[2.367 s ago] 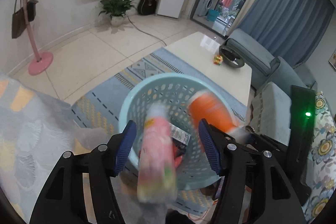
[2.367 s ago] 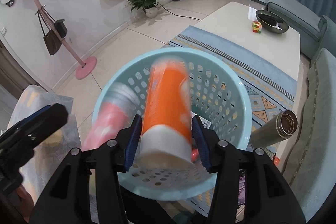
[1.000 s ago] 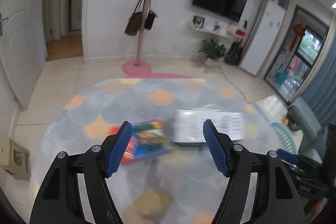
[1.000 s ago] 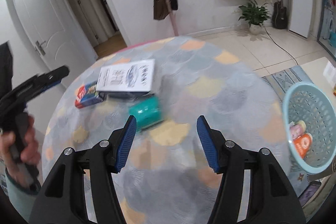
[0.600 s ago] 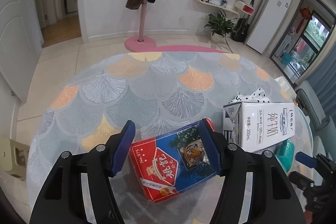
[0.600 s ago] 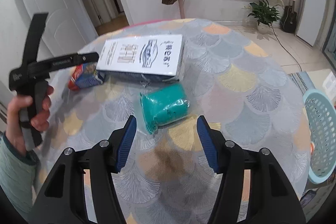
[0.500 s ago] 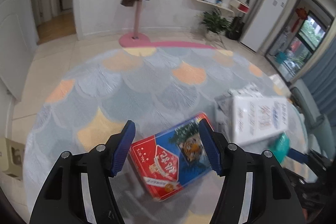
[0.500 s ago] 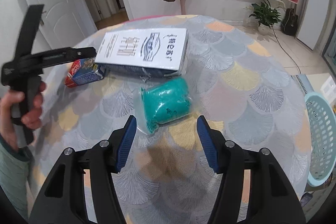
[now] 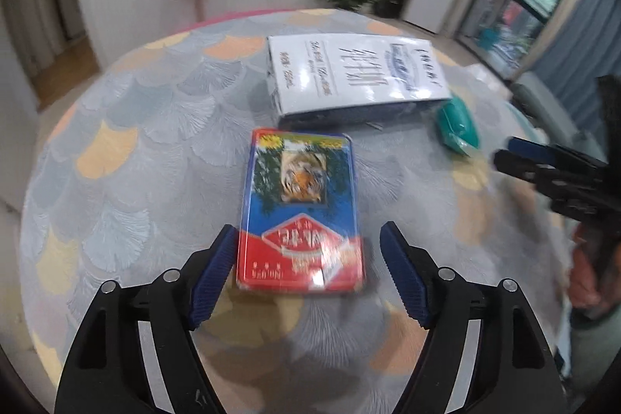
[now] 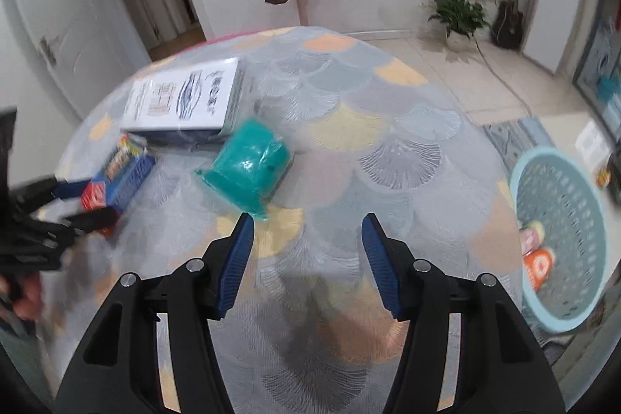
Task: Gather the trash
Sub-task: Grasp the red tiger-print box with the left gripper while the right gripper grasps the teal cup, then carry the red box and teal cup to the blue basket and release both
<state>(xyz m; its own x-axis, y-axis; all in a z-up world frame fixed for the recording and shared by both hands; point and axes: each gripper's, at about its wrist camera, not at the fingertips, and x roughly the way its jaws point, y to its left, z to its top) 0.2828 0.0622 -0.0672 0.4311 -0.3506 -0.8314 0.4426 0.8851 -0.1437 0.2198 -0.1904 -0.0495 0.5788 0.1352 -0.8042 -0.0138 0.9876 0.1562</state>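
The left gripper (image 9: 306, 251) straddles the near end of the red-and-blue packet (image 9: 300, 208), jaws unclenched and just widened; the left pad seems to touch its edge, the right stands clear, likely lined up to grasp it. Beyond lies the white carton (image 9: 353, 72). The right gripper (image 10: 306, 243) hangs released and empty, the teal bag (image 10: 248, 169) just ahead to its left. The basket (image 10: 562, 231), far right, already holds trash
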